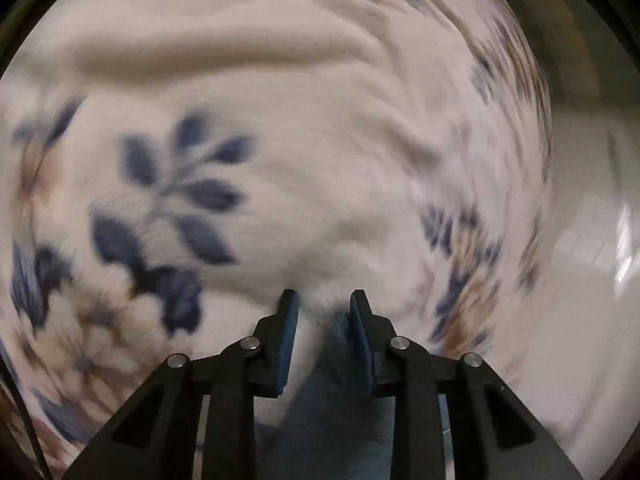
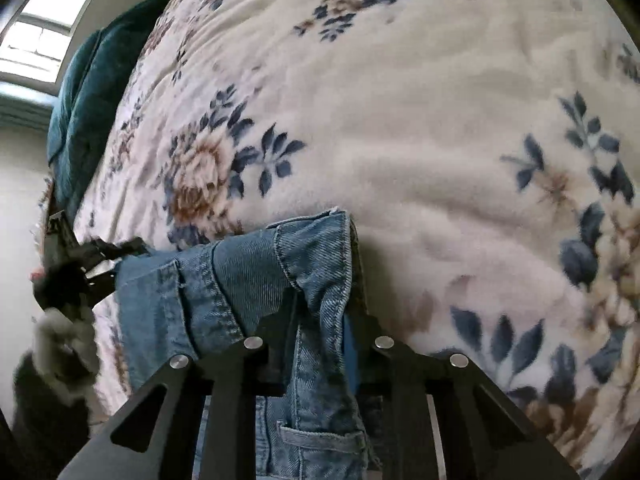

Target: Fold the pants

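Jeans (image 2: 240, 280) bunched over floral blanket (image 2: 400, 120) | right gripper (image 2: 320, 312) clamped on denim waistband | left gripper (image 1: 324, 312) pinched denim fold, view blurred

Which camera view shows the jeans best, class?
The right wrist view: the jeans are sharp, showing seams, a hem and a pocket, draped over the jaws. The left wrist view is motion-blurred and shows only a denim sliver between the jaws.
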### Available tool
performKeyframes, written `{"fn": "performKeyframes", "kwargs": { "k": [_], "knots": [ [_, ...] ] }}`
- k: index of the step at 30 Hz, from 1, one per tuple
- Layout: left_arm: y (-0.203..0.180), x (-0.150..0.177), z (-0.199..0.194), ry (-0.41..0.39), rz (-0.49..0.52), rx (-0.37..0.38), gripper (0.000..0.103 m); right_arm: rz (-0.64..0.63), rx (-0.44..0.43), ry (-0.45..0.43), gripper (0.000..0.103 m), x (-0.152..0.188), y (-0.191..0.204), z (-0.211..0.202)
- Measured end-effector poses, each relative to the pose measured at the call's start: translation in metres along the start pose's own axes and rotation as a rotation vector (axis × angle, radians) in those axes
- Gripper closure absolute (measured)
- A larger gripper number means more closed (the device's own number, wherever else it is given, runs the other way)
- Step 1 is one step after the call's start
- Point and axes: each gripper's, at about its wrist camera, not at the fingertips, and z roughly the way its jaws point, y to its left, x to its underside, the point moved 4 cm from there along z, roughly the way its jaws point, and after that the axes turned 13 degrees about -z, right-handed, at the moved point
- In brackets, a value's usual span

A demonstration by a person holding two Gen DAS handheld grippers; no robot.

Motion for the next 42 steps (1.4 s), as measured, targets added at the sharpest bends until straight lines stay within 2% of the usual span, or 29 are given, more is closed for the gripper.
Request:
{"fn": "performKeyframes", "kwargs": {
  "k": [2, 3, 4, 5, 6, 7, 11, 12, 13, 14, 15, 16, 18, 20, 21, 26, 27, 28, 29, 30, 31, 32, 33, 34, 37, 39, 40, 41, 42],
  "knots": [
    [-0.004, 0.001, -0.010, 0.026, 0.012, 0.008, 0.074, 0.011, -0.045, 0.022, 0.077, -0.003, 0.001, -0.002],
    [-0.009, 0.005, -0.016, 0.039, 0.033, 0.015, 0.065, 0.022, -0.065, 0.034, 0.071, -0.004, 0.001, -0.003],
    [-0.011, 0.008, -0.023, 0.046, 0.060, 0.012, 0.057, 0.034, -0.083, 0.041, 0.059, -0.005, -0.001, -0.005],
    [-0.018, 0.014, -0.028, 0.050, 0.108, 0.002, 0.040, 0.045, -0.093, 0.034, 0.052, -0.006, -0.002, -0.008],
    [-0.024, 0.017, -0.025, 0.059, 0.147, -0.011, 0.031, 0.055, -0.098, 0.020, 0.039, -0.006, -0.003, -0.011],
    [-0.028, 0.022, -0.023, 0.076, 0.181, -0.029, 0.031, 0.061, -0.108, 0.009, 0.035, -0.008, -0.004, -0.013],
    [-0.041, 0.042, 0.007, 0.157, 0.361, -0.172, 0.031, 0.044, -0.109, 0.042, 0.035, -0.013, 0.001, -0.003],
    [-0.041, 0.049, 0.016, 0.156, 0.433, -0.236, 0.041, 0.031, -0.102, 0.058, 0.035, -0.014, 0.003, 0.002],
    [-0.044, 0.054, 0.022, 0.147, 0.482, -0.259, 0.053, 0.007, -0.080, 0.068, 0.045, -0.014, 0.005, 0.006],
    [-0.048, 0.060, 0.026, 0.113, 0.545, -0.295, 0.061, -0.013, -0.065, 0.069, 0.063, -0.015, 0.008, 0.009],
    [-0.053, 0.062, 0.026, 0.074, 0.579, -0.308, 0.067, -0.035, -0.049, 0.063, 0.086, -0.015, 0.012, 0.008],
    [-0.055, 0.063, 0.027, 0.052, 0.594, -0.311, 0.070, -0.052, -0.022, 0.052, 0.088, -0.015, 0.014, 0.005],
    [-0.056, 0.059, 0.022, -0.013, 0.596, -0.299, 0.076, -0.056, 0.022, 0.020, 0.091, -0.013, 0.014, -0.006],
    [-0.054, 0.052, 0.022, -0.035, 0.599, -0.302, 0.076, -0.054, 0.027, 0.008, 0.092, -0.009, 0.012, -0.010],
    [-0.050, 0.046, 0.022, -0.052, 0.568, -0.300, 0.076, -0.060, 0.037, 0.016, 0.092, -0.007, 0.011, -0.008],
    [-0.046, 0.034, 0.020, -0.049, 0.497, -0.281, 0.076, -0.012, 0.001, 0.071, 0.091, -0.009, 0.003, 0.003],
    [-0.047, 0.032, 0.016, -0.042, 0.465, -0.251, 0.076, 0.004, -0.017, 0.081, 0.087, -0.009, 0.002, 0.002],
    [-0.045, 0.029, 0.011, -0.023, 0.433, -0.212, 0.076, 0.026, -0.036, 0.091, 0.073, -0.007, -0.002, -0.002],
    [-0.043, 0.026, 0.003, -0.016, 0.392, -0.175, 0.076, 0.039, -0.048, 0.092, 0.065, -0.005, -0.003, -0.006],
    [-0.037, 0.022, -0.006, -0.017, 0.366, -0.161, 0.071, 0.055, -0.074, 0.085, 0.048, -0.001, -0.006, -0.013],
    [-0.031, 0.019, -0.017, -0.019, 0.324, -0.138, 0.067, 0.073, -0.102, 0.077, 0.036, 0.006, -0.007, -0.020],
    [-0.027, 0.017, -0.025, -0.023, 0.291, -0.108, 0.056, 0.094, -0.132, 0.076, 0.034, 0.015, -0.009, -0.026],
    [-0.021, 0.018, -0.034, -0.029, 0.258, -0.088, 0.044, 0.111, -0.156, 0.087, 0.034, 0.024, -0.010, -0.029],
    [-0.014, 0.022, -0.042, -0.035, 0.239, -0.076, 0.041, 0.132, -0.171, 0.110, 0.034, 0.037, -0.010, -0.029],
    [0.001, 0.048, -0.052, -0.020, 0.246, -0.071, 0.040, 0.188, -0.197, 0.210, 0.034, 0.075, -0.009, -0.012],
    [0.016, 0.073, -0.048, 0.017, 0.251, -0.088, 0.039, 0.186, -0.179, 0.237, 0.035, 0.093, -0.005, -0.001],
    [0.023, 0.085, -0.042, 0.046, 0.246, -0.099, 0.039, 0.185, -0.158, 0.227, 0.053, 0.099, -0.003, 0.001],
    [0.031, 0.096, -0.036, 0.073, 0.245, -0.110, 0.039, 0.216, -0.178, 0.203, 0.062, 0.105, -0.002, 0.000],
    [0.041, 0.106, -0.032, 0.094, 0.246, -0.129, 0.039, 0.240, -0.181, 0.181, 0.065, 0.108, -0.001, -0.004]
  ]
}}
